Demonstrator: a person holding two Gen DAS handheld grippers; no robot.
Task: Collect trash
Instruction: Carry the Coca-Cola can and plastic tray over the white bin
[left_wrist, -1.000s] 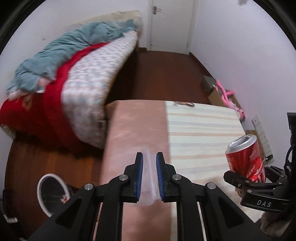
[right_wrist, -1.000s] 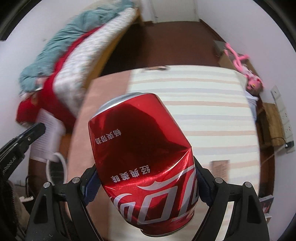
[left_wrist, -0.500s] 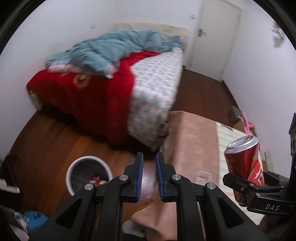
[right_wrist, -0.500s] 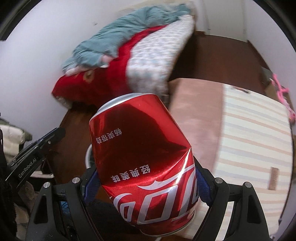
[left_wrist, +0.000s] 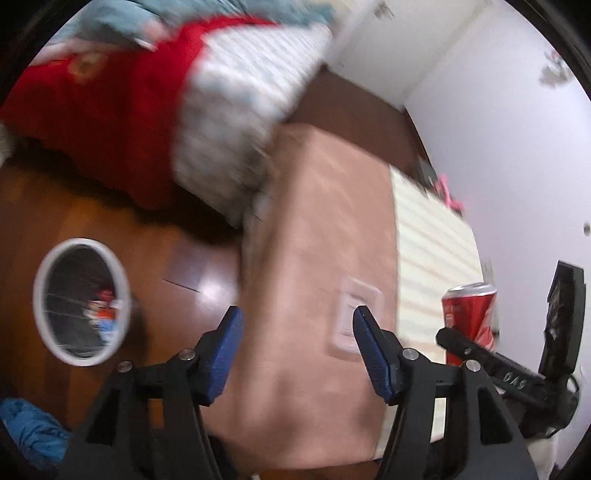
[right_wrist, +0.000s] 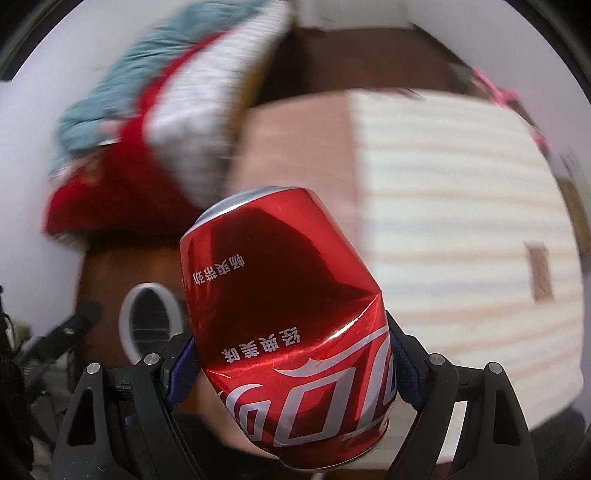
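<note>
Right gripper (right_wrist: 291, 373) clamped dented red cola can (right_wrist: 288, 317), likely bound for white bin (left_wrist: 82, 301). Left gripper (left_wrist: 297, 350) jaws opening, nothing between.

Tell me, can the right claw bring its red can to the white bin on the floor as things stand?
Probably yes. The right claw is shut on the dented red cola can, and the white bin stands open-topped on the wooden floor beside the covered table. Only the left claw, its jaws opening and empty, is near that path.

My red can (right_wrist: 291, 317) shows upside-down white Coca-Cola script and Chinese characters. "DAS" reads upside down on my right gripper (left_wrist: 511, 376), seen from the left.
</note>
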